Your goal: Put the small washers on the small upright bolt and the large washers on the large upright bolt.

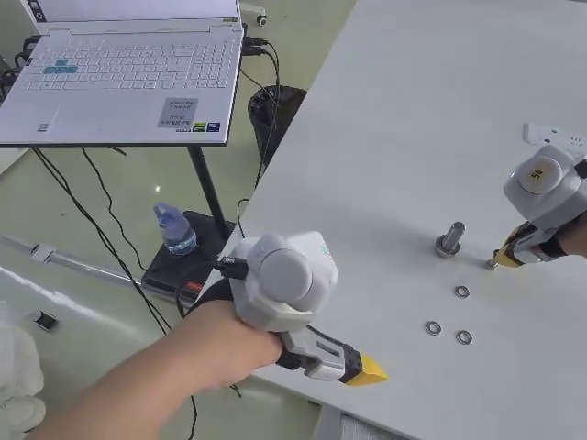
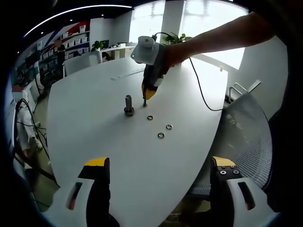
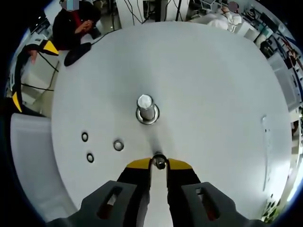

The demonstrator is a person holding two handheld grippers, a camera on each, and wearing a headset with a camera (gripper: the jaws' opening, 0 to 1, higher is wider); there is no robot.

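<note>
Right gripper (image 1: 503,261) hangs tips-down at the R side of the white tabletop (image 1: 385,137). Its jaws are pulled in narrow, pinching a small silver round piece (image 3: 159,161) btw the yellow tips. Can't tell if that's a washer or the top of the small bolt itself. In the left gripper view a thin dark small upright bolt (image 2: 145,102) stands directly under those tips. It's just beside the large silver upright bolt (image 2: 129,105). That one has a wider ring at its foot: own flange or washers already on, can't say.

Left gripper (image 2: 159,163) sits low by the near table edge, well apart from the work. Its jaws are spread wide w/ nothing btw them.

Three loose silver ring washers (image 1: 462,291) lie flat on the tabletop near the bolts, each apart from the others. Which are small vs large is too fine to sort at this res.

Handling, as a guess:
- Washers are prob thin stiff steel, v. light, and slick on a smooth top.
- Lying flat they give almost no edge, so tips need to come down touching the tabletop and close across the outer rim, opposite sides.
- Pinch off-centre and a washer will likely skid or flip away. No crush risk, so a firm squeeze is fine.
- Once held, keep it level w/ the hole over the bolt tip, then let it drop.
- The small bolt looks free-standing and thin, so a sideways nudge from the tips could topple it. Come straight down.
</note>
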